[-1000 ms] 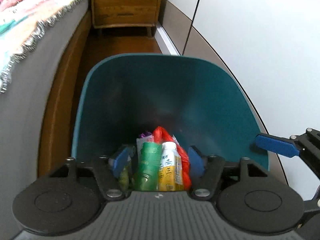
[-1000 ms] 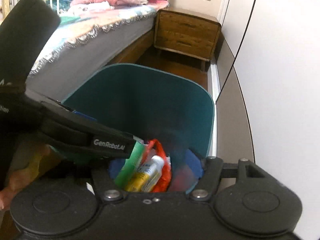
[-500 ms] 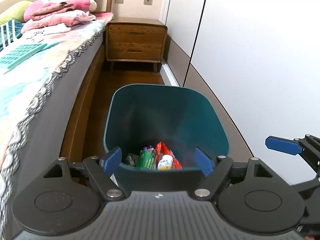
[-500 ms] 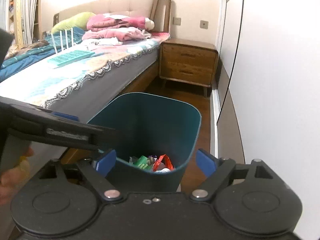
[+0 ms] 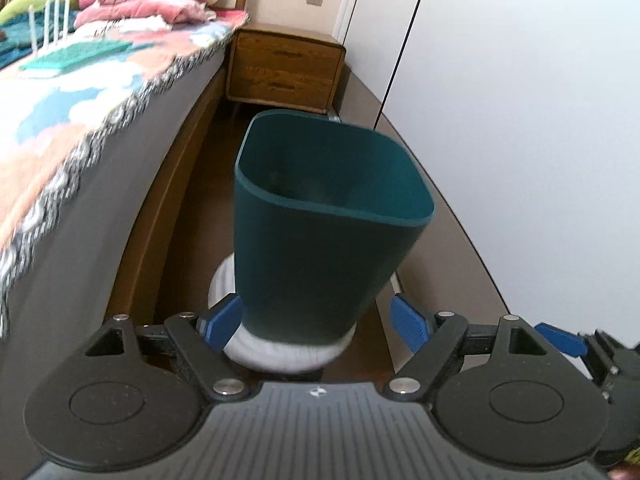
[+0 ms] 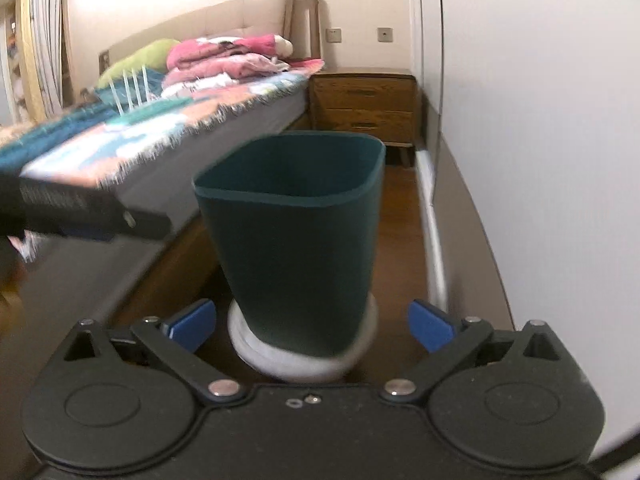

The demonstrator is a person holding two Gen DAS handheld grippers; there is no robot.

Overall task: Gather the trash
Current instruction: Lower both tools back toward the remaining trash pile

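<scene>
A dark teal trash bin [image 5: 320, 248] stands on a white round base [image 5: 280, 354] on the wooden floor between bed and wall; it also shows in the right wrist view [image 6: 298, 248]. Its contents are hidden from this low angle. My left gripper [image 5: 316, 322] is open and empty, its blue fingertips either side of the bin's foot, short of it. My right gripper [image 6: 312, 322] is open and empty, likewise in front of the bin. The right gripper's blue tip [image 5: 560, 340] shows at the right of the left wrist view; the left gripper's body [image 6: 80, 208] crosses the left of the right wrist view.
A bed [image 5: 80, 128] with a patterned blanket and folded clothes [image 6: 232, 60] runs along the left. A wooden nightstand [image 5: 284, 68] stands behind the bin. White wardrobe doors [image 5: 520, 100] and a grey baseboard line the right.
Both grippers have pulled back and down from over the bin. The trash inside, seen earlier, is now hidden behind the bin's wall. Both jaws stay open.
</scene>
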